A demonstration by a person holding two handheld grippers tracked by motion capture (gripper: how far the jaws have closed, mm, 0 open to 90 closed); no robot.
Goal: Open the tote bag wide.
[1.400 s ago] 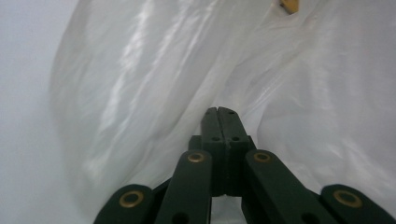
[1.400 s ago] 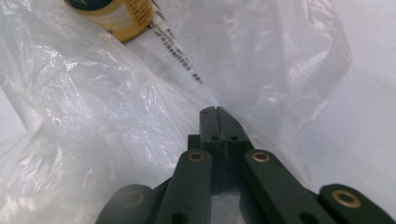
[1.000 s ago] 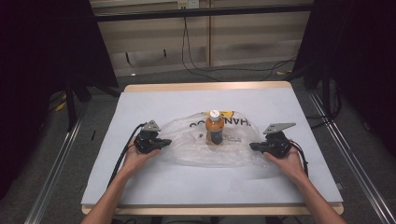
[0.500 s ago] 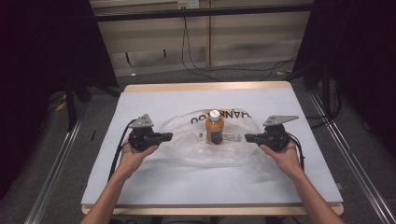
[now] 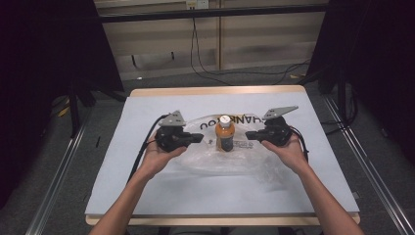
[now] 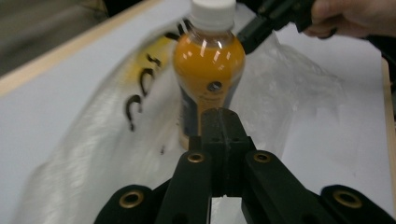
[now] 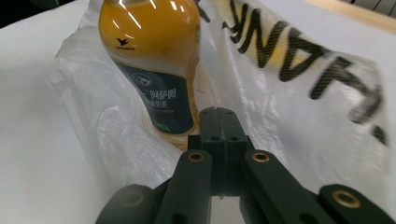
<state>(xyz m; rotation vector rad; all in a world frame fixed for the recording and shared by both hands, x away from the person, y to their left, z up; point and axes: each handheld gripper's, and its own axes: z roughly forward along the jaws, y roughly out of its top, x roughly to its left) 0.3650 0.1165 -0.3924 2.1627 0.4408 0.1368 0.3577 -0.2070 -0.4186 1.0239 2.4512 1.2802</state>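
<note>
An orange drink bottle (image 5: pixel 224 134) with a white cap stands upright on a clear plastic bag (image 5: pixel 235 159) with black lettering, in the middle of the table. My left gripper (image 5: pixel 199 138) is just left of the bottle, and its shut jaws hold the bag's film. My right gripper (image 5: pixel 248 135) is just right of it, also shut on the film. In the left gripper view the bottle (image 6: pixel 208 65) stands right behind the shut tips (image 6: pixel 223 114), with the bag (image 6: pixel 93 154) around it. The right gripper view has the bottle (image 7: pixel 149 56) up left of the tips (image 7: pixel 219 112), against the bag (image 7: pixel 299 93).
The table (image 5: pixel 147 186) has a pale blue-white top with a wooden rim. Metal rails run along both sides on the floor, and cables lie behind the far edge. A black cable trails from each gripper.
Both grippers have moved up the table and inward toward the bottle, drawing the bag's sides in with them. The bottle has stayed upright in place.
</note>
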